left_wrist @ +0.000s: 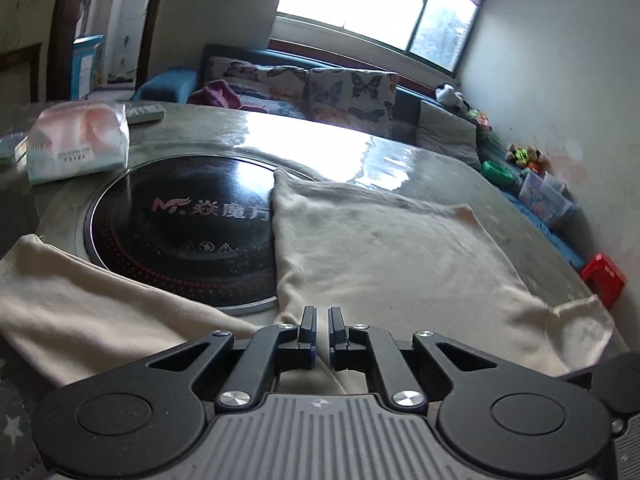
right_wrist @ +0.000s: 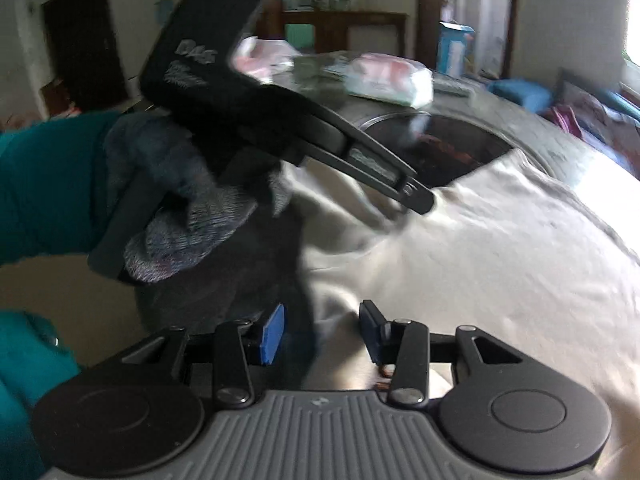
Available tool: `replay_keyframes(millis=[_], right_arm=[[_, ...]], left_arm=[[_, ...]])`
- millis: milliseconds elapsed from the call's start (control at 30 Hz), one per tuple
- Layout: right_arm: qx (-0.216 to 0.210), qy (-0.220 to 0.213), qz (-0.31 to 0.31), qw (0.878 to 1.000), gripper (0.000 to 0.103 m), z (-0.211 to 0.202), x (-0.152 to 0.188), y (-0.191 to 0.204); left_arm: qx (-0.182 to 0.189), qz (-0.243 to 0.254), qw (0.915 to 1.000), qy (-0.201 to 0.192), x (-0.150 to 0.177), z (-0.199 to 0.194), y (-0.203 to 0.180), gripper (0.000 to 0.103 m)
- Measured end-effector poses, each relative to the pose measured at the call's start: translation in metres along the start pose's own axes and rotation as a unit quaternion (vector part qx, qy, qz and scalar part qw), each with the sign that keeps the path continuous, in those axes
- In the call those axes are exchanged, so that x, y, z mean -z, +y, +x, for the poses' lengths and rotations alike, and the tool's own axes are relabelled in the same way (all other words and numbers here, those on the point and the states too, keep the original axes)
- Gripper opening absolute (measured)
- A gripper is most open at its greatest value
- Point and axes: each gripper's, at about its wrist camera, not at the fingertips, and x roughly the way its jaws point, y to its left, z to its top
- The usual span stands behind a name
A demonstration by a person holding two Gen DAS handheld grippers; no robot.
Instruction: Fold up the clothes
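A cream garment [left_wrist: 384, 248] lies spread on the round table, partly over a black induction hob [left_wrist: 180, 228]. A second cream part [left_wrist: 80, 312] lies at the lower left. My left gripper [left_wrist: 322, 320] hovers just above the garment's near edge, its jaws nearly together with a thin gap and nothing between them. In the right wrist view the same garment [right_wrist: 480, 264] fills the right side. My right gripper [right_wrist: 324, 328] is open and empty over its edge. The left gripper [right_wrist: 420, 200] shows there too, held by a gloved hand, its tip at the cloth.
A pink and white tissue pack [left_wrist: 76, 144] and a remote [left_wrist: 144, 114] sit on the table's far left. A sofa with butterfly cushions [left_wrist: 352, 96] stands behind the table. A red stool [left_wrist: 604, 280] and toys lie at the right wall.
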Motion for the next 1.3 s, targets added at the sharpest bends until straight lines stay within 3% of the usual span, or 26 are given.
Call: replay_keyframes(millis=[333, 567, 800, 933, 1100, 1167, 1300], right_arm=[[-0.022, -0.003, -0.007, 1.0, 0.041, 0.0, -0.004, 0.007], [0.028, -0.039, 0.092, 0.995, 0.041, -0.054, 0.02, -0.023], [0.114, -0.032, 0.196, 0.973, 0.041, -0.1, 0.069, -0.062], [0.135, -0.011, 0.229, 0.964, 0.041, -0.107, 0.093, -0.072], [0.144, -0.027, 0.254, 0.956, 0.041, -0.132, 0.109, -0.074], [0.155, -0.04, 0.275, 0.948, 0.041, -0.144, 0.117, -0.08], [0.234, -0.038, 0.311, 0.92, 0.041, -0.162, 0.139, -0.1]], left_arm=[[-0.013, 0.014, 0.9998, 0.003, 0.011, -0.01, 0.003, 0.007], [-0.002, 0.023, 0.9997, -0.013, 0.002, -0.016, -0.01, 0.008], [0.038, 0.048, 0.9981, -0.01, 0.003, -0.008, -0.046, 0.009], [0.062, 0.069, 0.9957, -0.003, 0.005, 0.0, -0.068, 0.009], [0.094, 0.1, 0.9905, 0.005, 0.009, 0.007, -0.099, 0.009], [0.106, 0.109, 0.9884, 0.009, 0.01, 0.01, -0.11, 0.009], [0.129, 0.131, 0.9827, 0.019, 0.018, 0.017, -0.134, 0.009]])
